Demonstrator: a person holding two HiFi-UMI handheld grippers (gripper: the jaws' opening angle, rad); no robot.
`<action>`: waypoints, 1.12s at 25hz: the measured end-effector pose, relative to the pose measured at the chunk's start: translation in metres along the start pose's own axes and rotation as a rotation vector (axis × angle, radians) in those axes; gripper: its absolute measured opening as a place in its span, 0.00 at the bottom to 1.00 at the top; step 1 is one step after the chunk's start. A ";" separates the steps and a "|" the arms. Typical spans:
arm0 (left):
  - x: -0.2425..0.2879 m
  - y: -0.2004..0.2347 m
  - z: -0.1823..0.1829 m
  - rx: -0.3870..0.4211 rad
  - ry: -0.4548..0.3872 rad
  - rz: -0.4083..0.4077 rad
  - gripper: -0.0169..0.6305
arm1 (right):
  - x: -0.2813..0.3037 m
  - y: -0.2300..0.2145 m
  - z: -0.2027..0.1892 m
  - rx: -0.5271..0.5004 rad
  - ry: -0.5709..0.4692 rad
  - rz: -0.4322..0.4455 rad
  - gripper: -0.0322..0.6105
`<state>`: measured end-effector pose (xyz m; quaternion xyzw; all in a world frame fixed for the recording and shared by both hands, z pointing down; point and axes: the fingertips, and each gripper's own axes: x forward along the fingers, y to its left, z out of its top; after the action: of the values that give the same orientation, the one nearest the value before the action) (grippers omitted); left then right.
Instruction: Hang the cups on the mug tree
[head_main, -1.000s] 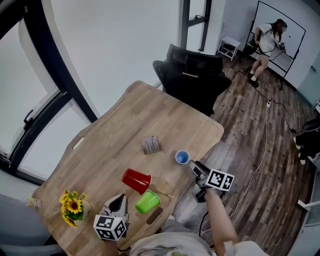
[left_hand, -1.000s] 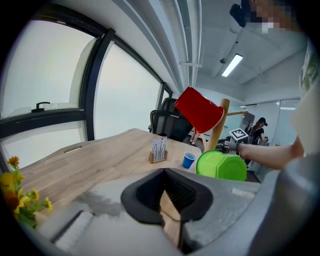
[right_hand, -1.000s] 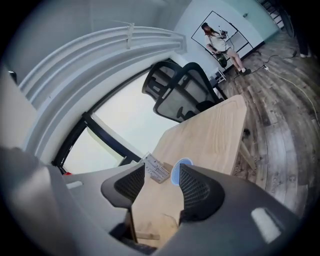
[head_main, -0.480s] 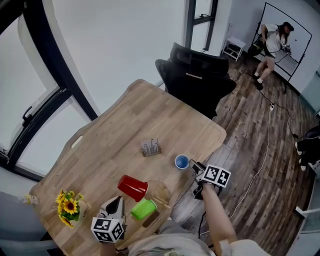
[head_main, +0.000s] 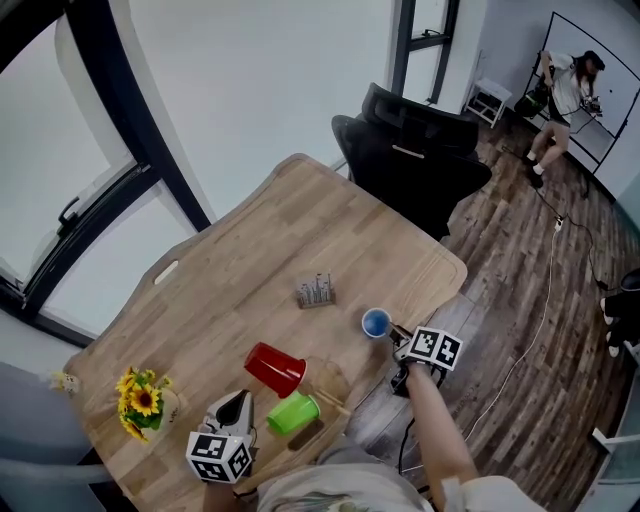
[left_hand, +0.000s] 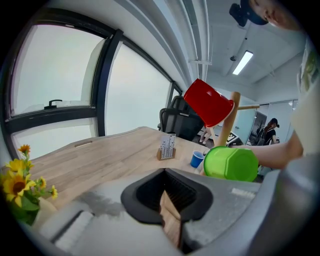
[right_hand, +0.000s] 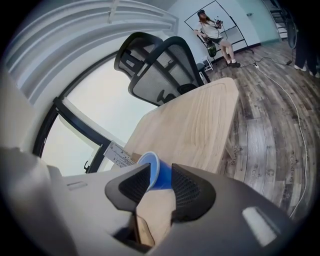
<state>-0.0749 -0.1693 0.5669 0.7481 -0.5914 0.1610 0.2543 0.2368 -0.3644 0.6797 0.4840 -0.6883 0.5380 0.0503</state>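
The left gripper (head_main: 233, 408) rests with jaws together, empty. A red plastic cup (head_main: 274, 368) and a green plastic cup (head_main: 293, 412) hang on the wooden mug tree (left_hand: 228, 125). The right gripper (head_main: 390, 329) has just been closing its jaws and squeezes the small blue plastic cup (head_main: 376, 322), to lift it off the wooden table (head_main: 300, 230).

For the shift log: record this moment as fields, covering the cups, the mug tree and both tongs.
on mug tree: red cup, green cup
on table: blue cup, upright, near the edge
right tongs: just been closing, pads on the blue cup
left tongs: shut, nothing between them
left to hang: blue cup
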 end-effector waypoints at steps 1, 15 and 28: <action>-0.001 0.000 0.000 0.000 -0.001 0.002 0.03 | 0.001 -0.001 -0.001 0.006 0.002 0.001 0.25; -0.010 -0.002 -0.002 0.008 -0.014 0.004 0.03 | 0.000 0.001 -0.002 0.043 -0.018 -0.001 0.08; -0.015 -0.004 -0.002 0.015 -0.032 -0.021 0.03 | -0.028 0.034 0.020 -0.001 -0.111 0.061 0.08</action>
<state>-0.0743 -0.1555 0.5595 0.7585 -0.5865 0.1507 0.2409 0.2360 -0.3652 0.6312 0.4918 -0.7048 0.5113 -0.0042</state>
